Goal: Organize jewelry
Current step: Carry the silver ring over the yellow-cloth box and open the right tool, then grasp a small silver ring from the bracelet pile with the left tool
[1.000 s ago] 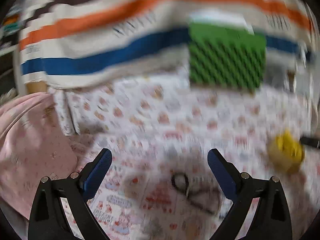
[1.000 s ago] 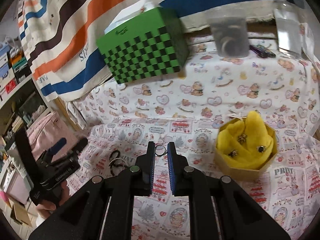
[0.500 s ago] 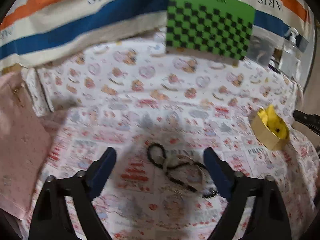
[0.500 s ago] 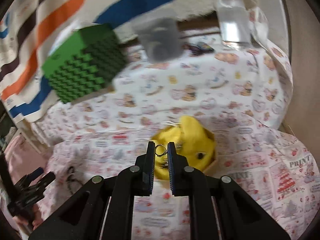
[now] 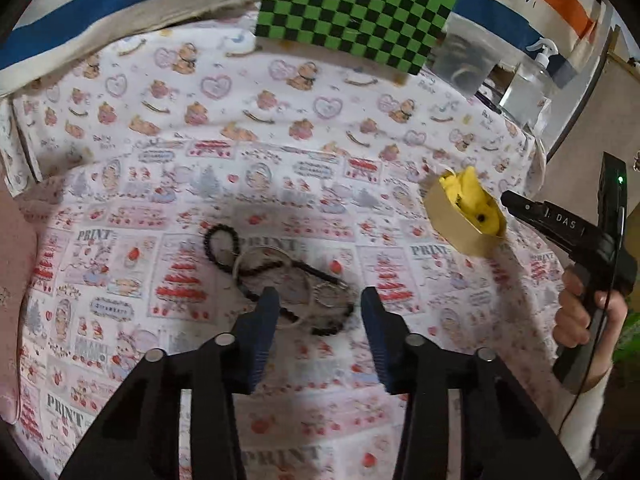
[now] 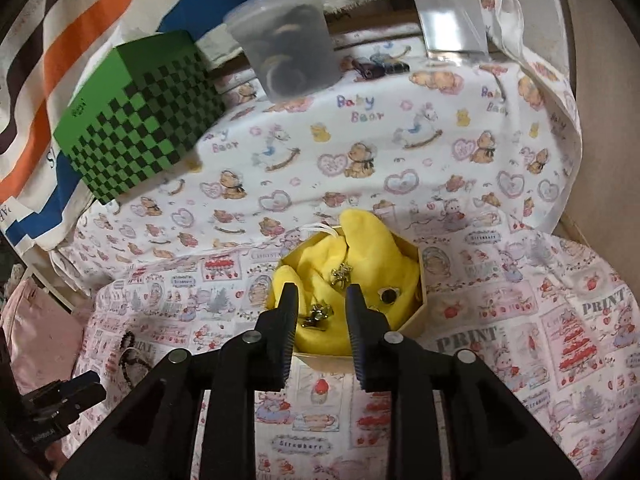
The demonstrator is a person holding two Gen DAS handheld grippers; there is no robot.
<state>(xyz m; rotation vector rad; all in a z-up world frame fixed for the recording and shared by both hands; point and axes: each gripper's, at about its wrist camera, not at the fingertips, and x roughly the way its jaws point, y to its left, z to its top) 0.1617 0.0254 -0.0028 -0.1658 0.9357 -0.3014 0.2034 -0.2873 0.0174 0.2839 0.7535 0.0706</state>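
Observation:
A tan hexagonal box [image 6: 423, 312] lined with yellow cloth [image 6: 372, 248] holds several small metal jewelry pieces [image 6: 318, 314]; it also shows in the left wrist view [image 5: 452, 228]. My right gripper [image 6: 320, 300] is open, just above the box's near side, with nothing between its fingers. A pile of black bead bracelets [image 5: 224, 246] and thin metal rings [image 5: 330, 294] lies on the printed cloth. My left gripper [image 5: 318, 300] is open, its fingers either side of the pile's near end.
A green checkered box [image 5: 352, 12], a translucent tub with dark items [image 6: 290, 44] and a clear pump bottle [image 5: 528, 88] stand at the back. A striped cloth hangs behind. A pink cloth [image 6: 36, 328] lies at the left. The right gripper body [image 5: 568, 232] shows at the far right.
My right gripper carried a small ring to the box, opened, and the ring is no longer between its fingers. My left gripper moved in over the bracelet pile and narrowed.

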